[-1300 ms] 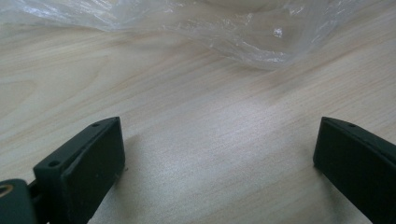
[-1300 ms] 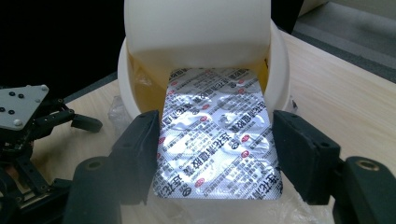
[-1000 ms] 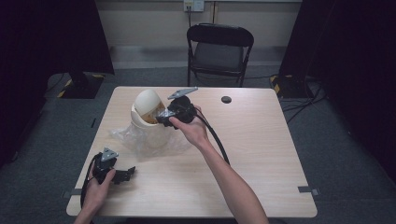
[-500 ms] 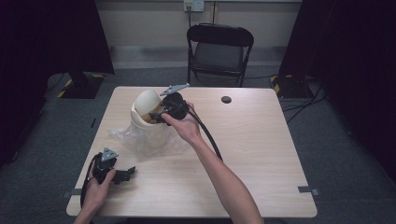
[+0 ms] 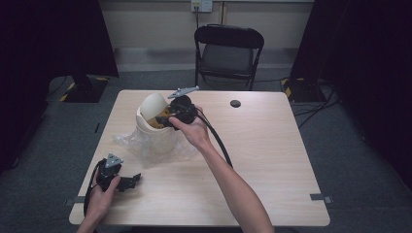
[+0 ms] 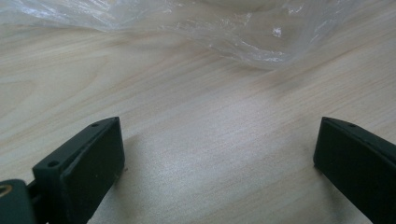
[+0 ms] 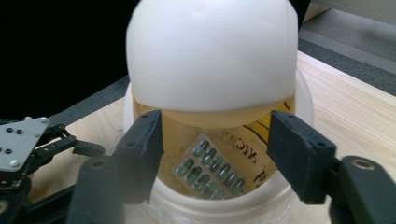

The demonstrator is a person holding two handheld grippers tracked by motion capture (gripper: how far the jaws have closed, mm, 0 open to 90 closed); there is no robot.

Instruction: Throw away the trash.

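Blister pack (image 7: 210, 169) inside white bin (image 7: 212, 60)

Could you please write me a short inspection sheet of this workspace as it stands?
Surface: pale wooden table, flat.
Job's things: white bin with domed swing lid; blister pack of green capsules inside.
Clutter: clear plastic bag around the bin's base; small black disc at the far edge.
Grippers: right tongs open at the bin's mouth; left tongs open, low over the table.
Cables: black cable along the right forearm.
Surroundings: folding chair, dark curtains, grey floor.
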